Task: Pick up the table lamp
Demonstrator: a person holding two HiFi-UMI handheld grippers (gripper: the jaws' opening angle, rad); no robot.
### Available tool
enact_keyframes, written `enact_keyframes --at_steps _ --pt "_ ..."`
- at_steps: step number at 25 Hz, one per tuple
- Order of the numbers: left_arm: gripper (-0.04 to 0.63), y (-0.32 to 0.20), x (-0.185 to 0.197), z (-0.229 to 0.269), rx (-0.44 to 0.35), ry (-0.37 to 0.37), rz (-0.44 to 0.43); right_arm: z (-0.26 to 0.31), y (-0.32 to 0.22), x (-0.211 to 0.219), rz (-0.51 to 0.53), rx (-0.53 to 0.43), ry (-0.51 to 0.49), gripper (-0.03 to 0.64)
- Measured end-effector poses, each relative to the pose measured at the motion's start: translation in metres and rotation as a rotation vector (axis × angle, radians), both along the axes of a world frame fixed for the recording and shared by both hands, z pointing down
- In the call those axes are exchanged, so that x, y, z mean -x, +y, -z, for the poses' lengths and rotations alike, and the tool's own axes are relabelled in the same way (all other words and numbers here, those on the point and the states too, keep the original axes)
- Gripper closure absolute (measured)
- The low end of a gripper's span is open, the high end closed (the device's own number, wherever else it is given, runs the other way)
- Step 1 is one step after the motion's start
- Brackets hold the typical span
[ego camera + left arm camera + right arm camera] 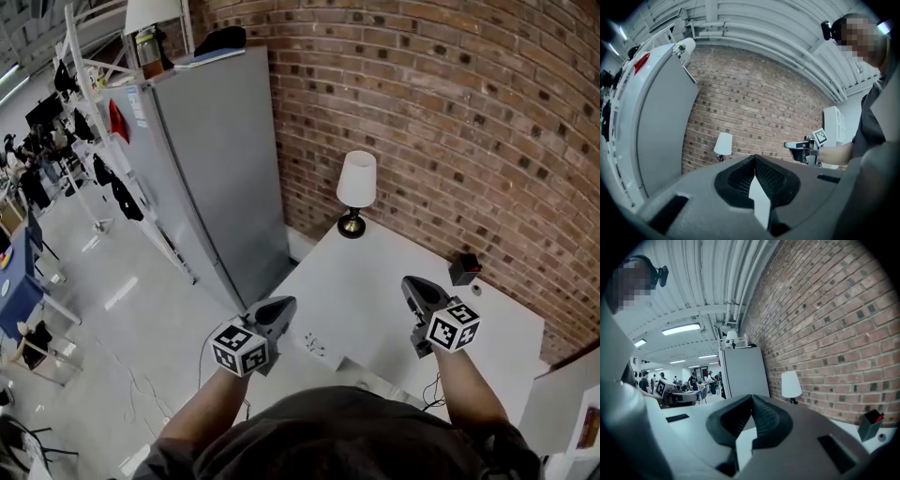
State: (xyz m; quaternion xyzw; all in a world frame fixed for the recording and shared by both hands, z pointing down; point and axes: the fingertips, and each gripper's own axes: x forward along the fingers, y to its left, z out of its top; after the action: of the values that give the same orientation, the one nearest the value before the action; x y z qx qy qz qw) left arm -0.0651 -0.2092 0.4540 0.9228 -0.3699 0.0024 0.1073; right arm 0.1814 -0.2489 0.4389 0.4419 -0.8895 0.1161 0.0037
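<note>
A red brick wall [450,122] closes the scene at the back and right. A tall grey cabinet [216,169] stands against it on the left, with a jar [147,49] and a dark cap [223,39] on its top.

A white table [375,309] fills the corner between cabinet and wall. The table lamp [356,190] stands upright at the table's far left corner, close to the wall and just beside the cabinet. It has a white shade over a dark, rounded base. It also appears ahead of each gripper in the left gripper view [723,144] and the right gripper view [791,384].

The left gripper [280,307] is held over the table's near left edge. Its jaws are clenched tip to tip, with nothing between them. The right gripper [418,289] is held above the near middle of the table. Its jaws are likewise pressed together and hold nothing. Both grippers point toward the wall and lie well apart from the lamp.

A small black box [464,269] with a red mark on top sits near the table's far edge by the wall, to the right of the lamp. A small round object [476,290], too small to identify, lies just beside the box.
</note>
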Motion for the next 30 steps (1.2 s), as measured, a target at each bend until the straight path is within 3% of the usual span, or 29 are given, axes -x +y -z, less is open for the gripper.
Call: enact_keyframes --at_steps 7,12,18,23,25,28,30 --pt "0.591 -0.078 -0.043 -0.013 0.026 -0.011 0.108 -0.011 -0.102 -0.025 0.131 -0.030 0.031 0.623" --pt "0.591 -0.122 -0.068 -0.024 0.052 -0.002 0.111 -0.032 -0.156 -0.036 0.145 -0.004 0.030 0.623" --pt "0.591 -0.157 -0.037 -0.036 0.060 -0.003 0.030 -0.052 -0.177 -0.011 0.063 0.014 0.030 0.614" --pt "0.591 -0.174 0.002 -0.047 0.037 -0.029 -0.064 -0.059 -0.181 0.015 -0.026 -0.008 0.096 0.607" --pt "0.591 -0.179 0.014 -0.051 0.033 -0.041 -0.088 -0.065 -0.180 0.025 -0.040 -0.010 0.084 0.561" --pt "0.591 -0.185 0.020 -0.051 0.025 -0.032 -0.093 -0.069 -0.184 0.034 -0.041 -0.014 0.090 0.406" --pt "0.591 -0.188 0.021 -0.052 0.027 -0.011 -0.078 -0.072 -0.192 0.035 -0.046 -0.008 0.116 0.386"
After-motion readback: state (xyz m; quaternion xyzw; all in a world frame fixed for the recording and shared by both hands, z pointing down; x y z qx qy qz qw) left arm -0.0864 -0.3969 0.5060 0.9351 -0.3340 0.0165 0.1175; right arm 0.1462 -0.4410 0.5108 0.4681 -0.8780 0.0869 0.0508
